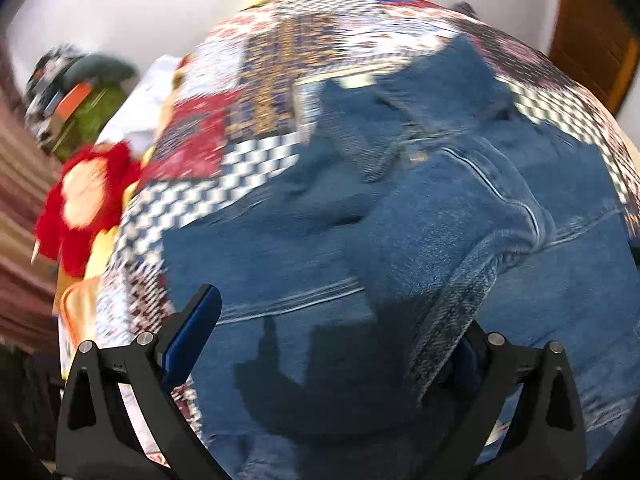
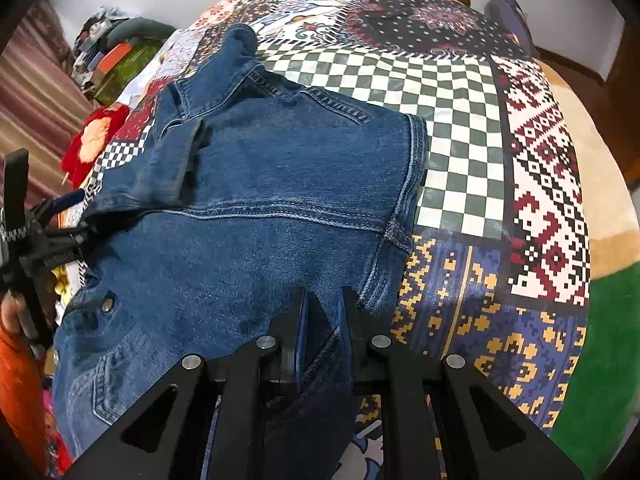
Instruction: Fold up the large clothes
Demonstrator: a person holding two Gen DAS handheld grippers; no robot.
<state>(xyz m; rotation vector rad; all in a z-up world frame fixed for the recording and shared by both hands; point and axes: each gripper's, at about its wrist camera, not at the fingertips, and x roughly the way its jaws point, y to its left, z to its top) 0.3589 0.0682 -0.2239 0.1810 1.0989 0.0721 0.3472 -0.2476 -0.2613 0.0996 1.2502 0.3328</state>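
On the patchwork bedspread (image 2: 460,120) in front of me lies the denim jacket (image 2: 260,200), spread over the left half of the bed and reaching down to both of my tools.

Far left in the right wrist view, I see the left gripper (image 2: 36,240) from the side, a black frame at the jacket's left edge, with a hand (image 2: 12,312) behind it. Its own camera is blurred, but the two fingers (image 1: 192,336) stand wide apart there: the left one is bare with its blue pad showing, while a thick denim seam (image 1: 460,300) runs down against the right one. I read them as released, with nothing pinched between them, though cloth drapes over the right side.

Left of the bed sit a red and cream plush toy (image 1: 80,200) and a pile of clutter with a green bag (image 2: 124,68), against a striped curtain (image 2: 36,92).

Moving to the middle, the jacket shows a folded sleeve cuff (image 2: 180,160) lying on its upper left part, a stitched seam across its width, and a metal button (image 2: 106,305) low on the left.

Further right, my right gripper (image 2: 322,320) is clenched on a fold of the jacket's lower edge, with denim bunched between its nearly closed fingers.

Right of the jacket, the bedspread lies bare: a green-and-white check panel, then red and white geometric patches, with blue and gold ones nearer me.
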